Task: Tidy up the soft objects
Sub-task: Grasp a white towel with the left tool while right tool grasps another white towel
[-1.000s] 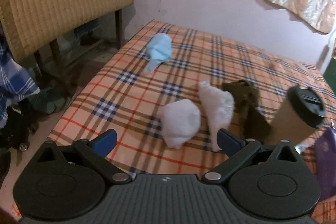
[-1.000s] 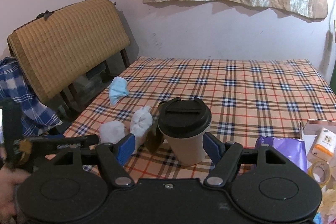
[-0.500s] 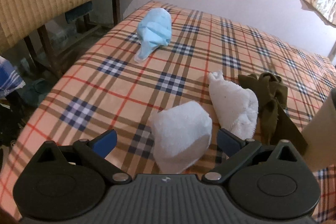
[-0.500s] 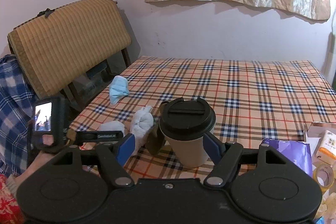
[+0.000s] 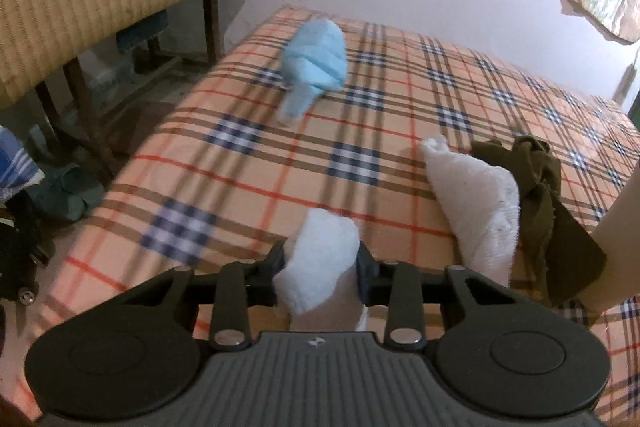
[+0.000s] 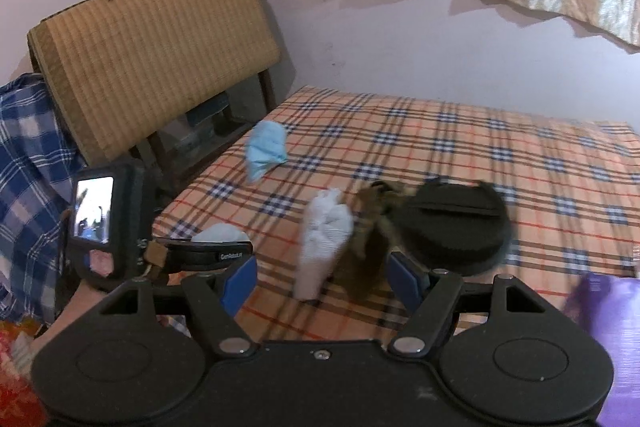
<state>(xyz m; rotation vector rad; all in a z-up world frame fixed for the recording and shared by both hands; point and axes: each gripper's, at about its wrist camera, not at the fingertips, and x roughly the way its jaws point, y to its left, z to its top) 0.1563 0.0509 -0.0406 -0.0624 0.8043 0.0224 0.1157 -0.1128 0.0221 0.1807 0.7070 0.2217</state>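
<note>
at the bottom centre of the left wrist view, the left gripper (image 5: 318,269) has its jaws closing on the near white cloth bundle (image 5: 316,263), which sits between them on the plaid-covered bench (image 5: 248,187); the pads press both its sides. step in hand, as judged: securing the first soft object. the next move calls for a firm hold before lifting, then carrying the bundle to the others.

in the lower centre of the right wrist view, the right gripper (image 6: 322,277) has its jaws apart and empty. beyond them stand the second white bundle (image 6: 324,239) and the olive cloth (image 6: 368,247), touching each other; the black-lidded cup (image 6: 456,227) is just beside them.

further up the frame, left of centre, the light blue cloth (image 5: 316,67) lies well apart.

limits: the right wrist view is motion-blurred, so the cup's body is unclear. the held bundle's underside is hidden by the gripper. the purple item (image 6: 600,311) is cut off at the right edge.
</note>
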